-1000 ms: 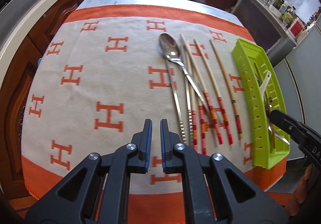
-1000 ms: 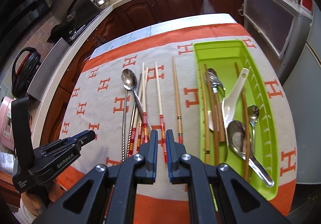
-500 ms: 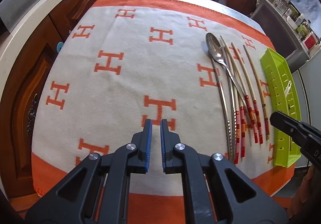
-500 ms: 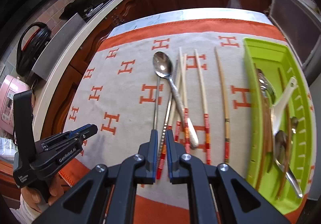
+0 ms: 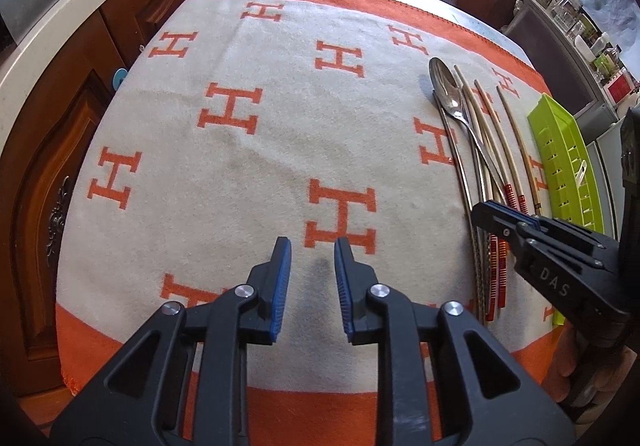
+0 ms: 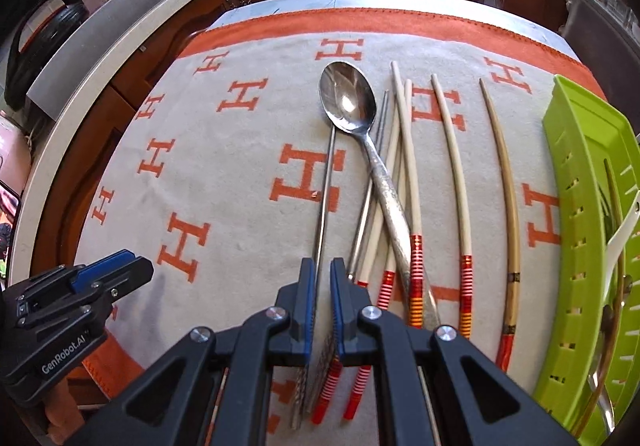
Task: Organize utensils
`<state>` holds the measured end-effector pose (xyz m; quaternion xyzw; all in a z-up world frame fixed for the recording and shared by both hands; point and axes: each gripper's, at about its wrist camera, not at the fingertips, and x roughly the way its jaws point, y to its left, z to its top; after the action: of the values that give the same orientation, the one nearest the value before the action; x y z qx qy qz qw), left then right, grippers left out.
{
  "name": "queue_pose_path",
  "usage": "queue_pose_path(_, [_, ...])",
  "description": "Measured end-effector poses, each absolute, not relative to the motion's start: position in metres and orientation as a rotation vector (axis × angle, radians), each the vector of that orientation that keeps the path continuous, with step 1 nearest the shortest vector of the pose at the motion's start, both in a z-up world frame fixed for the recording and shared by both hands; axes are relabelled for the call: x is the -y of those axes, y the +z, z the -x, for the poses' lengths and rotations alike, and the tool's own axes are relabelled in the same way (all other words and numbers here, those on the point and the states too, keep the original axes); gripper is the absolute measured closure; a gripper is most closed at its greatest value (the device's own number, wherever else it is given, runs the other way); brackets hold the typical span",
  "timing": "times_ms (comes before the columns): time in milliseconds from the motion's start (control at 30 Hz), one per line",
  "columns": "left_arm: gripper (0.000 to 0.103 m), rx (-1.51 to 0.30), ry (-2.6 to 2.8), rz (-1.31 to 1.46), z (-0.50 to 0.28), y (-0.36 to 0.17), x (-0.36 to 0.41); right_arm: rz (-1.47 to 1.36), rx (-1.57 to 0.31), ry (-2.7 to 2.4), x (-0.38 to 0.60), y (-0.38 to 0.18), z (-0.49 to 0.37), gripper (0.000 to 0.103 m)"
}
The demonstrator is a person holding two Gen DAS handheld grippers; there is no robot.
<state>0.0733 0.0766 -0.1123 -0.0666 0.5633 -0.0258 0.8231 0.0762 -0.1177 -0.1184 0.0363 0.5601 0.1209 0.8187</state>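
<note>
One metal chopstick (image 6: 325, 202) framed by right gripper (image 6: 322, 298), jaws slightly parted, nothing pinched yet. Left gripper (image 5: 311, 278) just opening, empty. Neighbouring spoon (image 6: 360, 126) best avoided at closing.

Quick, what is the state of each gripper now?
Left gripper: open, jaws just opening, empty.
Right gripper: slightly open, just opening; thin silver metal chopstick between jaws, unclamped.

Both grippers, left (image 5: 308, 284) and right (image 6: 322, 300), are showing black frames, blue ribbed pads, silver screws; white "GenRobot.AI" and "DAS" lettering.
</note>
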Motion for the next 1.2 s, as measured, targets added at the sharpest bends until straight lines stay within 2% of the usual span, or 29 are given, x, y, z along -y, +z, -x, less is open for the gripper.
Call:
queue_pose_path(100, [0.084,-1.204,-0.057,0.148,-0.076,-0.115,-0.077,-0.053,-1.183,0.25,0.113,-0.121,-0.078,0.087])
queue_pose_path(267, [0.084,-1.216,-0.063,0.152,-0.078,-0.12,-0.077,0.073,-1.148,0.22,0.094,-0.122,-0.076,0.085])
queue_pose_path(333, [0.084,-1.22,-0.065,0.157,-0.078,-0.122,-0.077,0.131,-1.13,0.208,0.087,-0.123,-0.073,0.086])
queue_pose_path(400, [0.084,-1.22,-0.065,0.157,-0.078,-0.122,-0.077,0.146,-1.125,0.224,0.083,-0.124,-0.07,0.096])
queue_pose_path(467, [0.084,-1.219,-0.065,0.158,-0.078,-0.122,-0.077,0.146,-1.129,0.235,0.081,-0.123,-0.068,0.097])
queue_pose_path(767, [0.084,-1.206,-0.066,0.141,-0.075,-0.116,-0.073,-0.143,-1.213,0.378,0.104,-0.118,-0.055,0.097])
queue_pose_path(1200, [0.084,-1.188,-0.238,0.123,-0.086,-0.109,-0.008,-0.352,-1.035,0.289,0.202,-0.05,-0.025,0.097])
